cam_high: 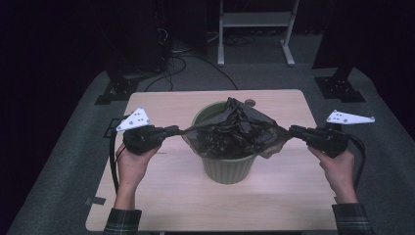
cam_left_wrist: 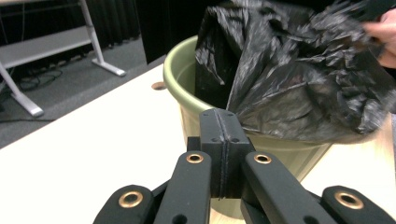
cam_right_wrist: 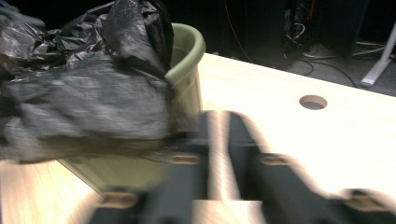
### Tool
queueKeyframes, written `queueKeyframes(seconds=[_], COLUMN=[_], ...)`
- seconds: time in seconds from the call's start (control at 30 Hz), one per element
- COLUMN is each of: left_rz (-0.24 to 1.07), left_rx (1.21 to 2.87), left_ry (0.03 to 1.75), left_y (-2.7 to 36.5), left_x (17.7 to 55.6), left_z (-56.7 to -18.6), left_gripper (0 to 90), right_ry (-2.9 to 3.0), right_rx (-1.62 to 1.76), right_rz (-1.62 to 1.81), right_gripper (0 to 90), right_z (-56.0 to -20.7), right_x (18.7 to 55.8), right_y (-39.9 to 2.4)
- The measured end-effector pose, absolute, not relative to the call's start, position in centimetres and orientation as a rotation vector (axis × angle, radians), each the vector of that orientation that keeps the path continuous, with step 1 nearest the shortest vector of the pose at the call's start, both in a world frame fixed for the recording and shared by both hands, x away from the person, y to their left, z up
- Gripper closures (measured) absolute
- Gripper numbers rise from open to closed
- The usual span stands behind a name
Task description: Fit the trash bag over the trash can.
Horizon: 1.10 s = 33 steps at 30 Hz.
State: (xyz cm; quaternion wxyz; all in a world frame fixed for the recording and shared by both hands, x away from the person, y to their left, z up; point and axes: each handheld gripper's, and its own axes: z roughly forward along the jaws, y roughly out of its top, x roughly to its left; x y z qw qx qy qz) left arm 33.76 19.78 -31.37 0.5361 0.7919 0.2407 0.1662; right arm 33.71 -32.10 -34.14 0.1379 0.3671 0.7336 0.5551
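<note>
The worktop point(cam_high: 161, 196), a pale wood-grain surface, carries one green bin point(cam_high: 229, 166) standing upright near its middle, somewhat toward the far edge. A black plastic bag point(cam_high: 235, 129) sits crumpled in and over the mouth of the bin, drawn out sideways toward the left and right edges of the worktop and draped over the rim on the right side. A small round hole point(cam_high: 250, 103) lies in the worktop close to the far edge, just behind the bin. The left hand-held gripper point(cam_high: 177, 129) is held level beside the bin's left side; its jaws are pressed together, pinching a stretched corner of the bag. The right hand-held gripper point(cam_high: 292, 130) is held level beside the bin's right side at the bag's drawn-out edge; its jaws stand slightly apart in the blurred right gripper view, with bare worktop visible between them.
</note>
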Motion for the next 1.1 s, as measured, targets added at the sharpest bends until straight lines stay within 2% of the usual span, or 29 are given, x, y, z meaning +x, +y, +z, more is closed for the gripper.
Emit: queueKeyframes(seconds=[0.2,0.43,0.53,0.83,0.97,1.1], left_rz=[0.390,0.383,0.376,0.367,0.366,0.370], left_rx=[1.903,1.892,1.895,1.898,1.888,1.888], left_ry=[0.586,0.586,0.580,0.568,0.569,0.576], left_y=[19.4,19.2,18.9,18.4,18.7,19.2], left_x=[34.0,33.9,34.0,33.9,33.7,33.6], left_z=[-31.9,-32.1,-32.2,-32.3,-32.3,-32.5], left_gripper=[89.8,89.8,89.7,89.8,89.7,89.8], right_ry=[2.061,2.031,2.087,2.256,2.335,2.403], right_rx=[1.021,0.953,0.870,0.611,0.559,0.536], right_rz=[1.618,1.662,1.684,1.803,1.747,1.700], right_gripper=[68.0,67.3,63.9,61.3,58.6,60.1], right_z=[-31.8,-29.6,-28.9,-27.9,-28.5,-29.6], right_x=[32.1,29.8,29.3,29.4,29.9,30.4], right_y=[-33.7,-35.2,-33.2,-25.2,-22.1,-20.3])
